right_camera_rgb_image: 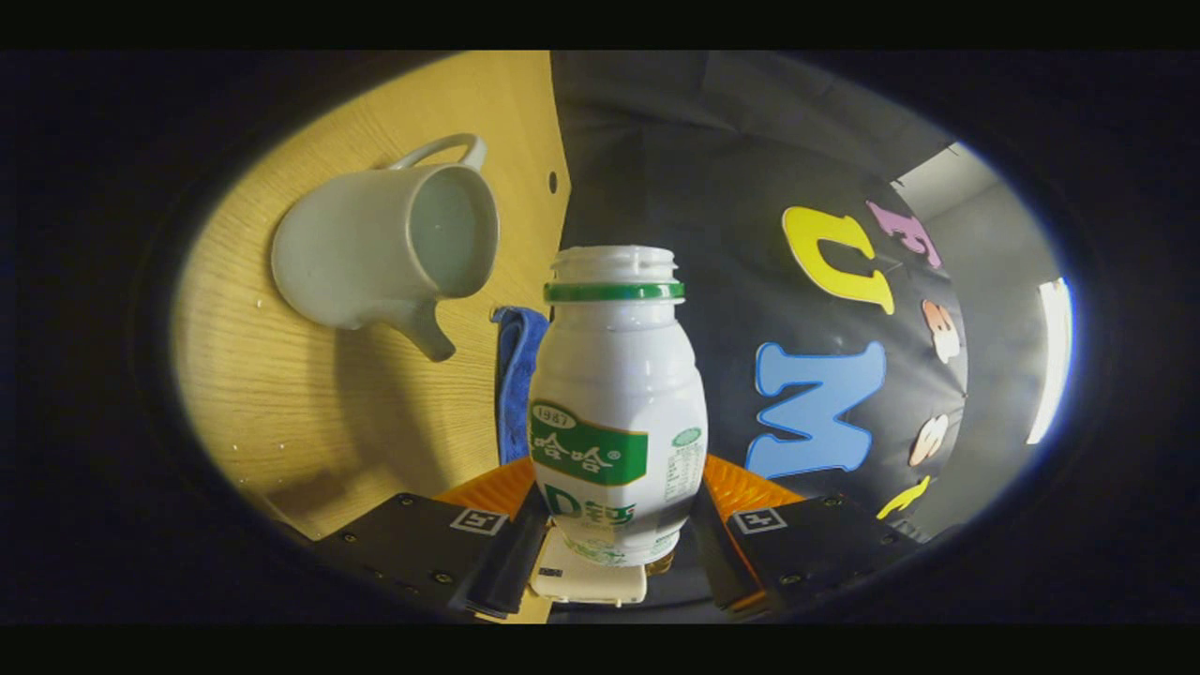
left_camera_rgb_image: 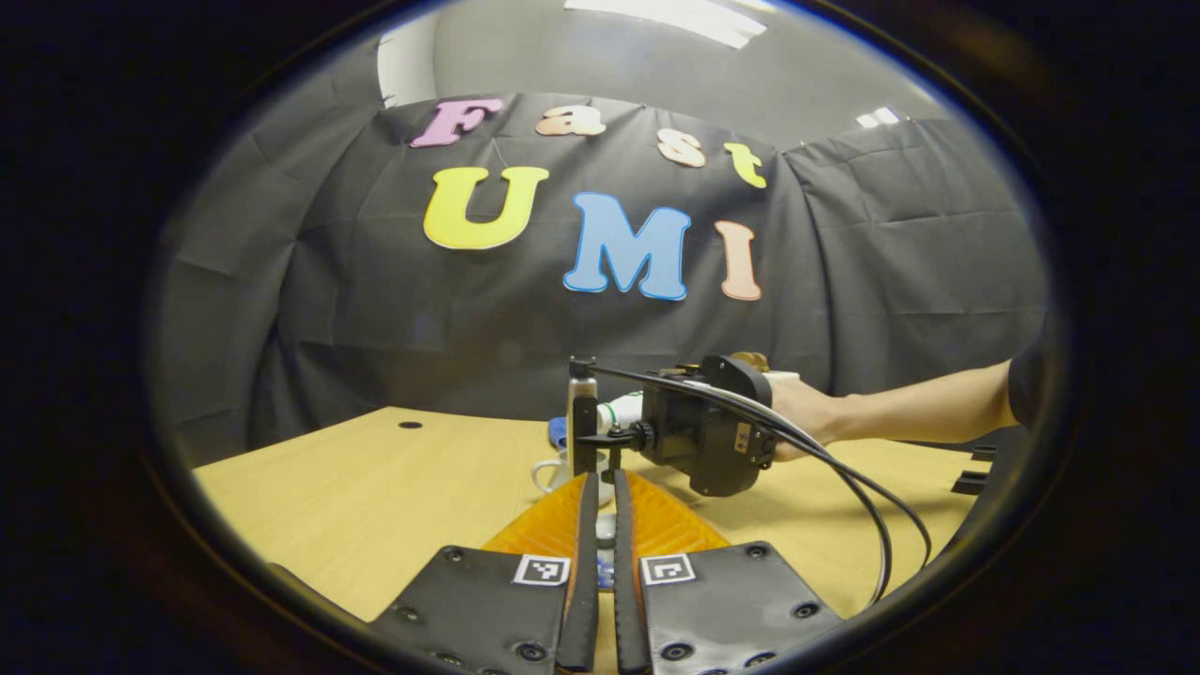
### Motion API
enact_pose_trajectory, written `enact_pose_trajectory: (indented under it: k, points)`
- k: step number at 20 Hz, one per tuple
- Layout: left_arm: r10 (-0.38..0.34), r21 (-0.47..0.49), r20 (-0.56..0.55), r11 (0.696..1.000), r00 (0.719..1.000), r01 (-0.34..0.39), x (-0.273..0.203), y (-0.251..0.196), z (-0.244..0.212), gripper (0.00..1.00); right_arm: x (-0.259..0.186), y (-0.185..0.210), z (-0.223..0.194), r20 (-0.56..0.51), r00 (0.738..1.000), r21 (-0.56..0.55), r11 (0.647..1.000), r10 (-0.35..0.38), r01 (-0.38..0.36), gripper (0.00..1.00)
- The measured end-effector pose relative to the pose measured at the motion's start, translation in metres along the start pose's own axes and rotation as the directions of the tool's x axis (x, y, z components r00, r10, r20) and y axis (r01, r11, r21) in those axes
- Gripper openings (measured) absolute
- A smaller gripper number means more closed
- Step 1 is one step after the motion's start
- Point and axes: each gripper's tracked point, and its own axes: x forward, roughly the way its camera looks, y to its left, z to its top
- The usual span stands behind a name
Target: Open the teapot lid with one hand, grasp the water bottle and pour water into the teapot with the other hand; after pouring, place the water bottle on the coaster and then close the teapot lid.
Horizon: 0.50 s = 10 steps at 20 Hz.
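The white teapot (right_camera_rgb_image: 394,246) stands on the wooden table with its mouth uncovered, and its inside looks pale. My right gripper (right_camera_rgb_image: 614,525) is shut on a white water bottle (right_camera_rgb_image: 614,403) with a green label and no cap. The bottle is tipped on its side, its mouth close beside the teapot's opening. In the left gripper view a hand holds the right gripper (left_camera_rgb_image: 703,436) and the bottle (left_camera_rgb_image: 623,410) just above the teapot (left_camera_rgb_image: 561,461). My left gripper (left_camera_rgb_image: 606,483) is nearly closed on a small pale piece, the teapot lid (left_camera_rgb_image: 607,530), which is mostly hidden.
A blue coaster (right_camera_rgb_image: 516,375) lies on the table (left_camera_rgb_image: 375,487) right behind the teapot, and it also shows as the blue coaster (left_camera_rgb_image: 558,433) in the left gripper view. The right gripper's black cable (left_camera_rgb_image: 872,497) loops over the table on the right. A small hole (left_camera_rgb_image: 410,425) marks the table's far left.
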Motion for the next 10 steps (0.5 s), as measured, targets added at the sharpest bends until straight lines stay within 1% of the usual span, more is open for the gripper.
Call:
enact_pose_trajectory:
  k: [1, 2, 5, 6, 7, 8, 9, 10]
  points:
    - [0.001, -0.001, 0.001, 1.000, 1.000, -0.001, -0.0003, 0.0005, -0.0005, 0.17, -0.0001, -0.0011, 0.0001, 0.002, 1.000, -0.011, 1.000, -0.004, 0.004, 0.72]
    - [0.000, -0.004, 0.002, 1.000, 1.000, 0.000, 0.0013, 0.0001, -0.0002, 0.13, 0.0002, -0.0020, 0.0001, 0.003, 1.000, -0.021, 1.000, -0.006, 0.006, 0.72]
    - [0.000, -0.008, 0.002, 1.000, 1.000, 0.000, 0.0005, 0.0023, -0.0005, 0.13, 0.0002, -0.0045, 0.0008, 0.008, 1.000, -0.065, 0.998, -0.018, 0.018, 0.72]
    - [0.000, -0.007, 0.004, 1.000, 1.000, 0.000, 0.0001, 0.0022, 0.0009, 0.17, 0.0002, -0.0060, 0.0018, 0.012, 1.000, -0.080, 0.997, -0.024, 0.025, 0.72]
    - [-0.001, -0.008, 0.004, 1.000, 1.000, 0.001, -0.0004, 0.0011, 0.0009, 0.17, 0.0000, -0.0066, 0.0020, 0.015, 0.999, -0.089, 0.996, -0.028, 0.029, 0.72]
    - [-0.002, -0.007, 0.004, 1.000, 1.000, 0.002, -0.0001, 0.0015, 0.0017, 0.13, 0.0007, -0.0069, 0.0007, 0.016, 0.999, -0.095, 0.995, -0.032, 0.033, 0.72]
    - [0.000, -0.003, 0.004, 1.000, 1.000, 0.000, 0.0002, 0.0015, 0.0003, 0.17, 0.0001, -0.0065, -0.0004, 0.014, 0.999, -0.098, 0.995, -0.033, 0.034, 0.72]
    - [0.000, -0.002, 0.003, 1.000, 1.000, 0.000, -0.0001, 0.0019, 0.0007, 0.17, 0.0009, -0.0067, -0.0005, 0.014, 0.999, -0.100, 0.994, -0.031, 0.032, 0.72]
